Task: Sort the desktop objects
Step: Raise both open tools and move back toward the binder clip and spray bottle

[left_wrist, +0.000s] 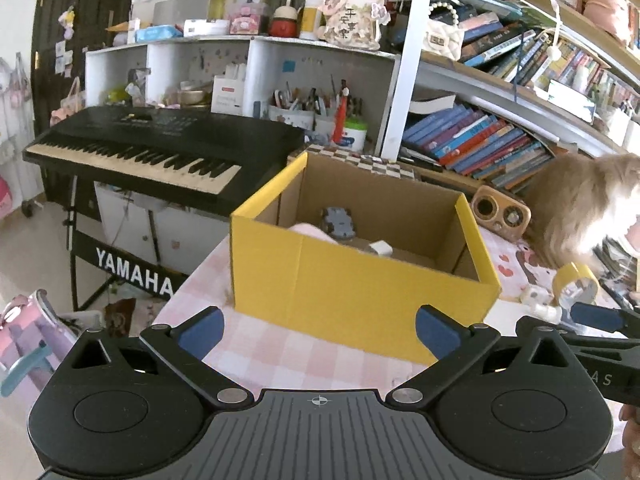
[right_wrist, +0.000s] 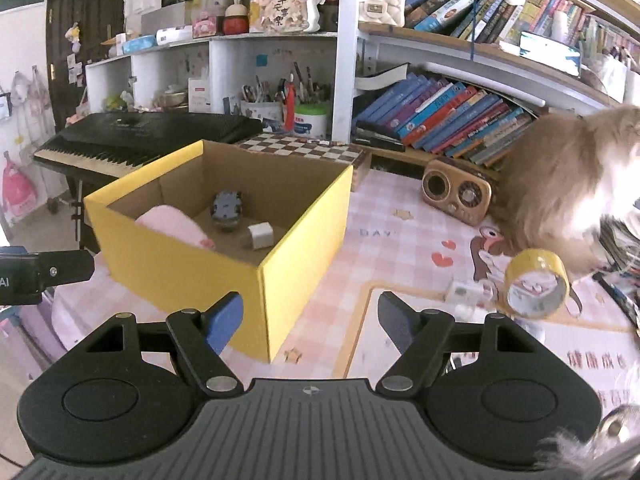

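I have both sets of fingers spread wide and holding nothing; my left gripper [left_wrist: 318, 330] faces the yellow box [left_wrist: 360, 280], my right gripper [right_wrist: 310, 320] hangs near its corner; inside the box already lie a pink soft thing [right_wrist: 176, 226], a small grey toy [right_wrist: 226, 210] and a white cube [right_wrist: 259, 235]; I judge the sorting partly done; on the bench [right_wrist: 400, 240] a tape roll [right_wrist: 536, 288] and a small white thing [right_wrist: 466, 292] beside it are left, close to a furry animal [right_wrist: 568, 176]

place: home study/bedroom | evidence: crammed bookshelves [right_wrist: 460, 116]; Yamaha keyboard [left_wrist: 160, 152]; pen cups [left_wrist: 296, 108]; pink checked table [right_wrist: 400, 240]; dog [right_wrist: 568, 184]
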A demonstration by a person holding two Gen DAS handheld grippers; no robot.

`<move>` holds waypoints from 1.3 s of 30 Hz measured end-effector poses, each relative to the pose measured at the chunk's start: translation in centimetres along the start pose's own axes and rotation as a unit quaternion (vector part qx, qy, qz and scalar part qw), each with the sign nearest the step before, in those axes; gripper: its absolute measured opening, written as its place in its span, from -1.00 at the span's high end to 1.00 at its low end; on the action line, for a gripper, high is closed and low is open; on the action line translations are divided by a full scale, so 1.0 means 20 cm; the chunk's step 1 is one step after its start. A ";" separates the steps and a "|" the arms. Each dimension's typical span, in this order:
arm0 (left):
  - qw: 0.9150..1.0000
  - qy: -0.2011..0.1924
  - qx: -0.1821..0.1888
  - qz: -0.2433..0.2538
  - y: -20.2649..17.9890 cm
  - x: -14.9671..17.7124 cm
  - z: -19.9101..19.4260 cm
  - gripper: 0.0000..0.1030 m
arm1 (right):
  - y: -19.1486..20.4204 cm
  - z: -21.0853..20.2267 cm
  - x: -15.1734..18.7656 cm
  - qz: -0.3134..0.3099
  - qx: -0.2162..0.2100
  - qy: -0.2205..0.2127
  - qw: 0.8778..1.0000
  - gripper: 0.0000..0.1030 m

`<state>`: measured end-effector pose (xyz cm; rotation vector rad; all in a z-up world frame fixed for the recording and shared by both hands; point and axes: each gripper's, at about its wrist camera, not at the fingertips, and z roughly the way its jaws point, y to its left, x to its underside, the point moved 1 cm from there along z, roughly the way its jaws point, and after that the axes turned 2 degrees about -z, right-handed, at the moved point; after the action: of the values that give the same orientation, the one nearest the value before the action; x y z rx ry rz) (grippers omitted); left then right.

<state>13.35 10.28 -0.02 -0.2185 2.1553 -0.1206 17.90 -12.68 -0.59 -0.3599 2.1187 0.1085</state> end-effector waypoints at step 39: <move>0.993 0.061 0.062 0.083 -0.07 0.36 -0.31 -1.00 | 0.21 -0.47 0.45 0.032 0.038 0.044 0.998 -0.54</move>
<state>4.45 7.46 -2.23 0.0410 2.2682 -0.1743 4.47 -12.62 -3.32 -0.2554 2.2150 0.0503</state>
